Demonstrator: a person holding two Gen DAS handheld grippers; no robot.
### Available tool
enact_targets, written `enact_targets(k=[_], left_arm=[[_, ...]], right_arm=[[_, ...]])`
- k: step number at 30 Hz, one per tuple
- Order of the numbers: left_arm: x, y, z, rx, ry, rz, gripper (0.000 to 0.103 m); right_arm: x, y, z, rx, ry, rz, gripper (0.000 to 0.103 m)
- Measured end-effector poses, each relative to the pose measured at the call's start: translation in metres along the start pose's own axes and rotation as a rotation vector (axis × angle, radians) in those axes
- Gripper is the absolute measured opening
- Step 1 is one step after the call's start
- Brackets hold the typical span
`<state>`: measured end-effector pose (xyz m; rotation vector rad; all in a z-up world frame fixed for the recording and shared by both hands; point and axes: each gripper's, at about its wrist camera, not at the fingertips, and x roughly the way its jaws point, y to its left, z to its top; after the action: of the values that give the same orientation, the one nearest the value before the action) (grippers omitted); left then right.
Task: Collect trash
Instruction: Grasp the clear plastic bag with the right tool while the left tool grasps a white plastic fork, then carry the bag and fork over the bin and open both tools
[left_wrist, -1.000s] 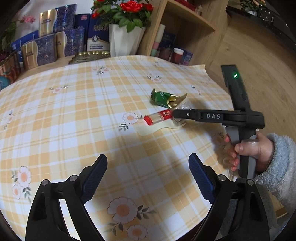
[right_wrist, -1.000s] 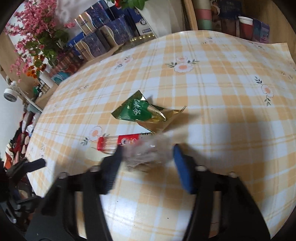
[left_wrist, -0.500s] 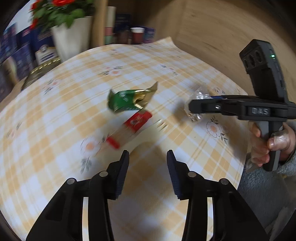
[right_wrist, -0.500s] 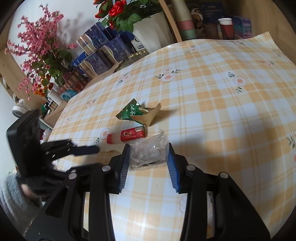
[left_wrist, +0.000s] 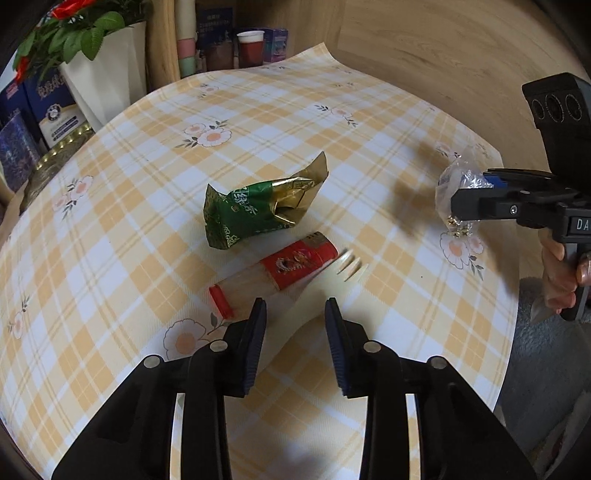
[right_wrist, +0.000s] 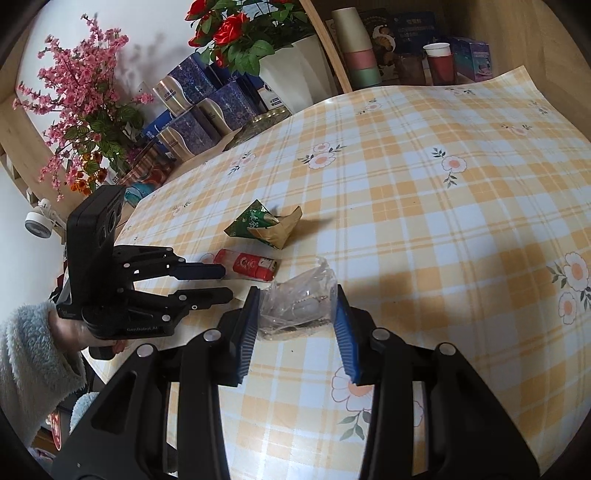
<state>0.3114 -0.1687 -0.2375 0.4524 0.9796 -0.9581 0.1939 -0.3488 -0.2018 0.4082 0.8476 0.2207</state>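
The left gripper has just narrowed its jaws, nothing between them, and now hangs just below the red tube at frame centre, probably the next trash. The right gripper grips a clear wrapper.

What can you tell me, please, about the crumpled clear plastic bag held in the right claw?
The crumpled clear plastic bag is thin, glossy, see-through film, scrunched into a loose wad with small metallic bits inside. It sits clamped between the blue pads of the right claw, one pad pressing each side, its top poking out beyond the fingertips. In the left wrist view it appears lifted clear of the checked tablecloth, touching nothing else.
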Motion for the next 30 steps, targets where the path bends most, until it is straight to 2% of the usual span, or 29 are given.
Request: enact_targets(k=[5,6,8,9,11,14,22,25,30], left_arm=[[0.001,-0.002,0.0,0.027,0.0,0.003,0.032],[0.001,-0.004,-0.001,0.031,-0.003,0.011,0.023],[0.0,-0.018,-0.006,0.084,-0.003,0.057,0.014],[-0.001,-0.028,-0.01,0.117,-0.004,0.094,0.013],[-0.005,-0.035,-0.017,0.114,-0.008,0.114,0.012],[-0.014,-0.04,-0.03,0.066,-0.027,0.125,0.012],[-0.061,-0.043,-0.063,-0.195,-0.129,0.066,0.012],[-0.084,-0.054,-0.078,-0.242,-0.163,0.047,0.012],[-0.118,-0.079,-0.1,-0.242,-0.184,0.039,0.012]], right_arm=[[0.0,-0.002,-0.004,0.008,0.007,-0.001,0.041],[0.0,-0.002,-0.005,0.011,0.008,-0.001,0.041],[-0.002,-0.002,-0.007,0.018,0.007,0.002,0.041],[-0.004,-0.001,-0.007,0.017,0.005,0.003,0.041],[-0.007,0.002,-0.009,0.011,0.0,0.002,0.041],[-0.013,0.007,-0.011,0.008,-0.005,0.006,0.041],[-0.033,0.029,-0.026,-0.015,-0.019,0.015,0.041],[-0.041,0.038,-0.035,-0.015,-0.023,0.025,0.041],[-0.06,0.055,-0.059,-0.023,-0.026,0.037,0.041]])
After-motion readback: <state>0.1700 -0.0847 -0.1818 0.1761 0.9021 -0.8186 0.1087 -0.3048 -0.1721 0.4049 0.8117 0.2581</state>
